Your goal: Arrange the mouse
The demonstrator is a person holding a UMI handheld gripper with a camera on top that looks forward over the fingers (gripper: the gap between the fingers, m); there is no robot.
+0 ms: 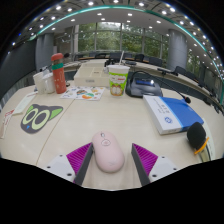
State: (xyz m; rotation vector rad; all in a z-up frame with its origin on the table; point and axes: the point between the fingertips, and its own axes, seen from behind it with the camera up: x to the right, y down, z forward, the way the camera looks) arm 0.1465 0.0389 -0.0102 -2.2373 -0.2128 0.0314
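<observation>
- Gripper view: my hand-held gripper (109, 160) is spread open, its two fingers (78, 158) flanking the mouse (108, 150), which sits on the counter (100, 118) at 6 o'clock, right between them.
- I see a sliver of counter on each side of the mouse, so the pads are not pressing on it; I can't be sure how near the left pad is.
- At 10 o'clock lies a mat (37, 118) with a cat face; at 12 o'clock stands a cup (118, 80); at 11 o'clock a bottle (58, 73) with a red cap.
- At 2 o'clock lies a book (170, 112), and a dark object at 3 o'clock I can't identify.
- My judgement: I'm at the grasp step, lined up but not yet holding.
- Next I'd close evenly on the mouse's sides, since its rounded shell could slip, then carry it to its place, possibly the mat.
</observation>
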